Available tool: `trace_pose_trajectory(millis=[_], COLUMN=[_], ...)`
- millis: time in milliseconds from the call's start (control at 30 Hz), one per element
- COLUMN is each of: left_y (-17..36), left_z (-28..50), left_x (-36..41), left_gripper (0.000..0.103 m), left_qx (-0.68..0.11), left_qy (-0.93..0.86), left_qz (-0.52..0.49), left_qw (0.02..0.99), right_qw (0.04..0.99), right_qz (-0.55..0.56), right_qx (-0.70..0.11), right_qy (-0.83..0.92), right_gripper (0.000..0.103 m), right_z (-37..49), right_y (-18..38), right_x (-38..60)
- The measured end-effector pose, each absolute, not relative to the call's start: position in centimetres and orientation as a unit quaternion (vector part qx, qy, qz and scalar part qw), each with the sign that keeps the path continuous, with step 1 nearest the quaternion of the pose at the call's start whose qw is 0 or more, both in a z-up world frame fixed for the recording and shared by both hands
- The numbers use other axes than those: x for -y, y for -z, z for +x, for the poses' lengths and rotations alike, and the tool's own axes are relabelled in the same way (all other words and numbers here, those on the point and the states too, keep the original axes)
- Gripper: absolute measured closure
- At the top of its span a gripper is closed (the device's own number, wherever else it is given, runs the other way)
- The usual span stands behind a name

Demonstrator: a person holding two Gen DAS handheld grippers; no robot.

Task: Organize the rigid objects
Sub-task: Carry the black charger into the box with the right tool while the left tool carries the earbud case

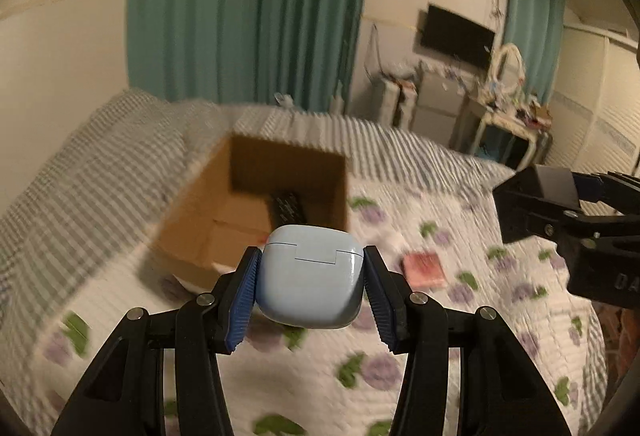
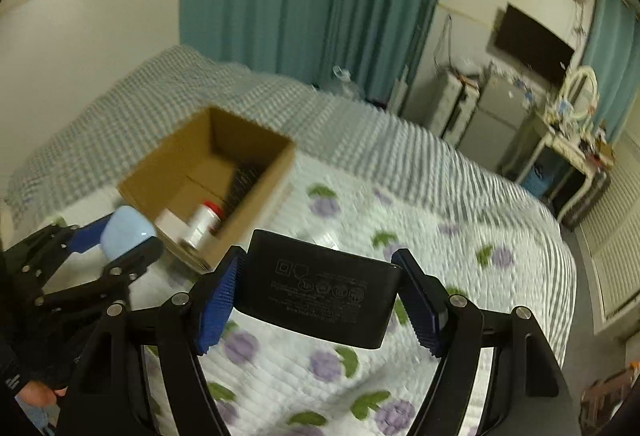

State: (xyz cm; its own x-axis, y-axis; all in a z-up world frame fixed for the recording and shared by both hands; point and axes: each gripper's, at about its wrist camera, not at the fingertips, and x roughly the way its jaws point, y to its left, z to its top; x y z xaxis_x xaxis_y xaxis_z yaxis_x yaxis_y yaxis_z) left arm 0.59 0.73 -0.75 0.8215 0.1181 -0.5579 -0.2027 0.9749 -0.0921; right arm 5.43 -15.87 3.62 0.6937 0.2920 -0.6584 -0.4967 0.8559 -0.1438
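Bed [image 2: 460, 220] filled the lower half of both views, covered in a white quilt with purple flowers and green leaves, a grey checked blanket toward the upper left. Teal curtain [image 1: 244, 4] hung behind it, top centre.

Open brown cardboard box [image 1: 200, 204] sat on the bed, centre-left in both views. In the right wrist view it held a white bottle with a red cap [image 2: 204, 222], a white block just left of the bottle, and a dark ribbed item [image 2: 244, 180] behind them; details blurred.

Right gripper [image 2: 320, 296] was clamped on a black rectangular adapter [image 2: 320, 292], matte, rounded corners, small pale printed text and symbols on the face, lower centre of its view, held above the quilt. It also showed at the right edge of the left wrist view.

Left gripper [image 1: 310, 280] was clenched on a pale blue earbud case [image 1: 310, 276], glossy, rounded like a pebble, a lid seam and hinge notch across the front, lower centre of its view, in front of the box's near edge.

Small pink-red flat packet [image 1: 424, 270] lay on the quilt, right of the case, blurred.
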Motion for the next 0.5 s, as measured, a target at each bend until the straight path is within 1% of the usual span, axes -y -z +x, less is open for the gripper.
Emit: trace_pose_trajectory(millis=[267, 500], left_y=[-2.1, -0.5], left_z=[2.4, 6.2], left_x=[-5.5, -8.2], left_gripper=[0.052, 0.052], left_qx=[-0.257, -0.285], left_qy=[-0.09, -0.083], left_qz=[-0.055, -0.035], left_qw=[0.961, 0.954], right_qw=[0.906, 0.898], right_qz=[-0.166, -0.167], right_qx=[-0.285, -0.286], right_qy=[-0.264, -0.29], right_gripper=[0.03, 0.031], right_z=[5.6, 8.8], right_y=[-7.4, -7.0], right_x=[9.5, 4.5])
